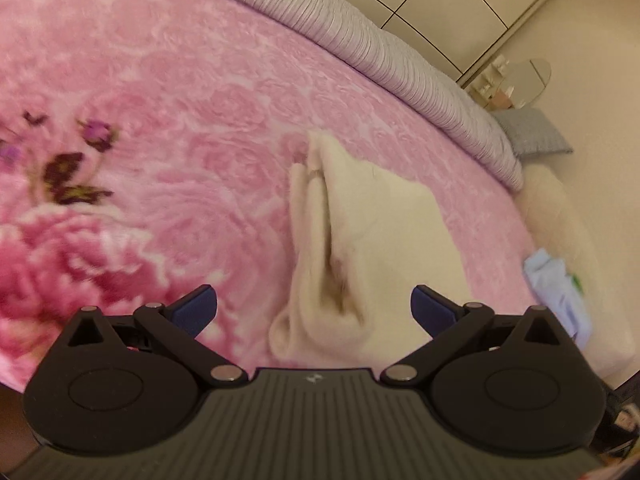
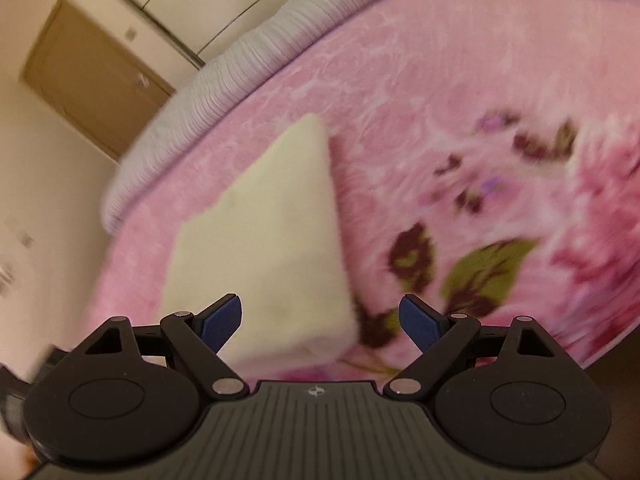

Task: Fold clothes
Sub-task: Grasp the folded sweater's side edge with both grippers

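Two wrist views show the same bed from opposite sides, and each catches things the other misses. The left wrist view shows the cream garment [image 1: 360,248] with its folded layers and a rolled edge facing the camera, a faint brownish smudge near that edge; it lies on the pink flowered blanket [image 1: 180,92]. Only this view takes in a light blue cloth [image 1: 556,292] near the blanket's right edge, a grey pillow [image 1: 532,132] beyond the striped grey bedding [image 1: 400,52], and an oval mirror [image 1: 528,80] against the wall. The right wrist view shows the garment [image 2: 272,240] as a plain flat wedge with no layers visible, and alone shows a brown door [image 2: 88,76] and the white cupboard fronts [image 2: 208,4] behind the bed.

Motion blur softens the blanket's flowers in both views, strongly on the right side of the right wrist view. What the light blue cloth is cannot be made out, and a scrap of blue at the top right corner of the right wrist view is cut off. The near end of the garment is partly covered by the right gripper's body.

The left gripper [image 1: 314,308] hangs above the garment's rolled end, its blue-padded fingers [image 1: 196,308] spread wide and holding nothing. The right gripper [image 2: 320,320] is tilted over the garment's near corner, fingers [image 2: 222,320] likewise parted and empty.
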A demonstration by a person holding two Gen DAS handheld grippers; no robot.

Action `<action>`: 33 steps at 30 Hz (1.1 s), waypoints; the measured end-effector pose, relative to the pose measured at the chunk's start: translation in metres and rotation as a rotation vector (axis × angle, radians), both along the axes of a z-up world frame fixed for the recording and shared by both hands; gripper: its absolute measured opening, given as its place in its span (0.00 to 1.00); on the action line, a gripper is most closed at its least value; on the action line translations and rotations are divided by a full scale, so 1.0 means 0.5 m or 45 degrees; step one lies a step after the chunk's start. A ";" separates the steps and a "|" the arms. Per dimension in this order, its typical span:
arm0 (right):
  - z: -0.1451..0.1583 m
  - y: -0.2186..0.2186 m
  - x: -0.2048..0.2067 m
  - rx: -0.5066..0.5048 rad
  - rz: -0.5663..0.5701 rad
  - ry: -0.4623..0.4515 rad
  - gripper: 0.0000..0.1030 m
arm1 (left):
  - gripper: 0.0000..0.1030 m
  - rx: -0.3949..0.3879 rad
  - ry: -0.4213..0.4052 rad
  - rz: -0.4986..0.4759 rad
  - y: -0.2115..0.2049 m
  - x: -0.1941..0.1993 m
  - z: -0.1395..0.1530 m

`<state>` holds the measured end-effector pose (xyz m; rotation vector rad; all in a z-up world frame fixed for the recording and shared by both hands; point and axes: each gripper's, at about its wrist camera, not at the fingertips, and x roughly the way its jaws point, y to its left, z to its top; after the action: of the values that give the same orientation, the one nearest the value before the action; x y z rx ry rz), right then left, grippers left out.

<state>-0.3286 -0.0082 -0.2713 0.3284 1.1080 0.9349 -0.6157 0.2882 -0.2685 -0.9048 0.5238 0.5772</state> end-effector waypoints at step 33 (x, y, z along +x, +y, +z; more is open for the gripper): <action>-0.182 0.256 0.232 0.125 0.202 0.536 0.51 | 0.45 -0.606 -0.245 -0.325 0.247 0.228 -0.207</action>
<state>-0.2126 0.1200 -0.3622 0.5407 1.4918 1.0924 -0.5015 0.4118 -0.3720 -1.3048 0.6017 0.1272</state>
